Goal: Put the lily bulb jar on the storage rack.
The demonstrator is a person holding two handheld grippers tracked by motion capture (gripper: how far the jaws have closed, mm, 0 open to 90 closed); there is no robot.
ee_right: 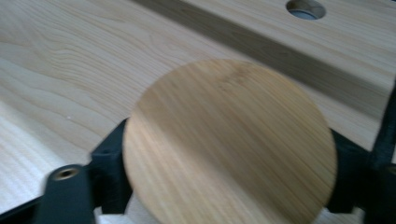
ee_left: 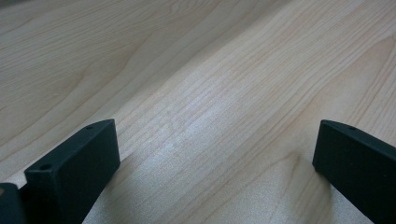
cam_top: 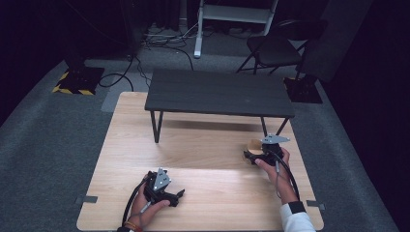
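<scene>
You have no readable text, label, brand or number anywhere in these views. The nearest thing to a sign is the yellow-and-black hazard striping on the edge of a dark floor plate at the far left, beyond the table; it carries no words.

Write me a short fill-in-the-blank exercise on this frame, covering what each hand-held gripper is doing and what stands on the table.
1. The right hand-held gripper is shut on a round ____ disc.
2. The left hand-held gripper has its jaws ____, with nothing between them.
3. At the far side of the wooden table stands a small ____ bench on thin legs.

Missing words: wooden; open; black
</scene>
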